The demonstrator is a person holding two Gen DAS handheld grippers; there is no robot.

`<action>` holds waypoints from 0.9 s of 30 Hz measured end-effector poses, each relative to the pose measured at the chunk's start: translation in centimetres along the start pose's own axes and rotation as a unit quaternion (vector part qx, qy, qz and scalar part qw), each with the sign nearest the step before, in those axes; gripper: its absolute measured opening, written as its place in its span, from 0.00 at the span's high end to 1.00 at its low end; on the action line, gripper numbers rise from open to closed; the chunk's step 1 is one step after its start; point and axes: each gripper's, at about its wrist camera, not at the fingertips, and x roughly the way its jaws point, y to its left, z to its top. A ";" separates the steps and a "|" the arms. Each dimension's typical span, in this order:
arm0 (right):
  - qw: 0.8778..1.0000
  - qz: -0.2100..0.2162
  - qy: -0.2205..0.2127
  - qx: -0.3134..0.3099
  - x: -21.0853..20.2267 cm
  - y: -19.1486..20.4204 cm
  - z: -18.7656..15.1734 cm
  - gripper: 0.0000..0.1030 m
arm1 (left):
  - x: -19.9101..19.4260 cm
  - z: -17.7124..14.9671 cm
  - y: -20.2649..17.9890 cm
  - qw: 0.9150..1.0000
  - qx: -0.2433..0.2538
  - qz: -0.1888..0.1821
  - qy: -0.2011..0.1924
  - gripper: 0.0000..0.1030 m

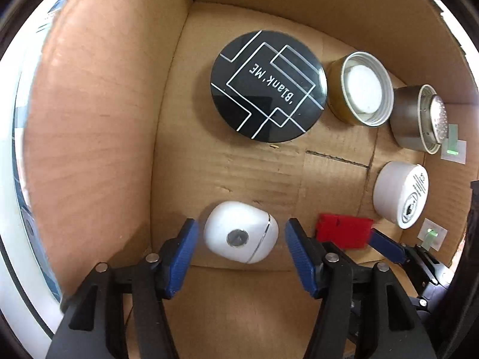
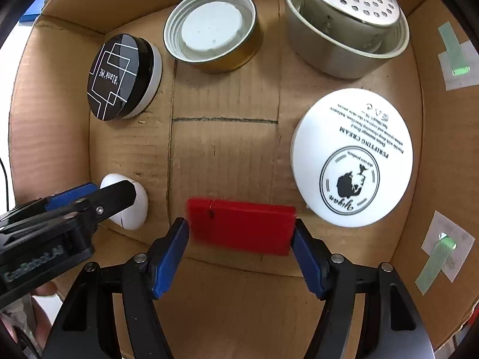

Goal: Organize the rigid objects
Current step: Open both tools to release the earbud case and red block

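From the left wrist I see my left tongs (image 1: pixel 241 243) pointing down into the cardboard box (image 1: pixel 98 125), partly open, with the white earbud case (image 1: pixel 241 236) lying on the box floor between the blue pads. There is a gap on each side, so I hold nothing here. I judge this to be the placing step: to do it well I should lift straight up without nudging the case, which sits close to the box's left wall. Ahead of the tongs lies the black compact (image 1: pixel 268 85); to their right, the red block (image 1: pixel 344 230).

From the right wrist, my right tongs (image 2: pixel 241 230) are about half open around the red block (image 2: pixel 242 224). The right pad looks to be at the block's end and the left pad just off it; I cannot tell whether they press. If I am letting go, I should widen further before rising, so the block does not tip.

The box holds everything: ahead, a gold lid (image 2: pixel 211 40) lying open side up with a white liner inside, and a steel tin (image 2: pixel 344 36) holding a perforated metal insert; to the right of the tongs, the white cream jar (image 2: pixel 353 157); far left, the left tongs (image 2: pixel 89 196) over the earbud case.
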 end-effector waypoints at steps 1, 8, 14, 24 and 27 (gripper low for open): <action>1.000 0.002 0.000 0.000 0.3 0.1 -0.3 0.24 | -0.3 -0.2 -0.1 1.000 0.002 0.000 -0.003 0.40; 1.000 -0.001 -0.016 -0.010 -2.1 0.6 -1.8 0.09 | -3.3 -1.9 -0.9 0.999 0.009 0.006 -0.035 0.17; 0.999 -0.013 -0.043 -0.014 -5.3 0.4 -3.2 0.00 | -6.6 -4.1 -1.6 0.997 0.008 0.023 -0.074 0.00; 0.993 -0.046 -0.105 -0.022 -11.6 -1.3 -7.2 0.00 | -11.9 -7.1 -3.7 0.989 0.017 0.023 -0.147 0.00; 0.992 -0.047 -0.118 -0.023 -13.7 -2.1 -8.5 0.00 | -13.8 -8.4 -4.1 0.985 0.020 0.026 -0.168 0.00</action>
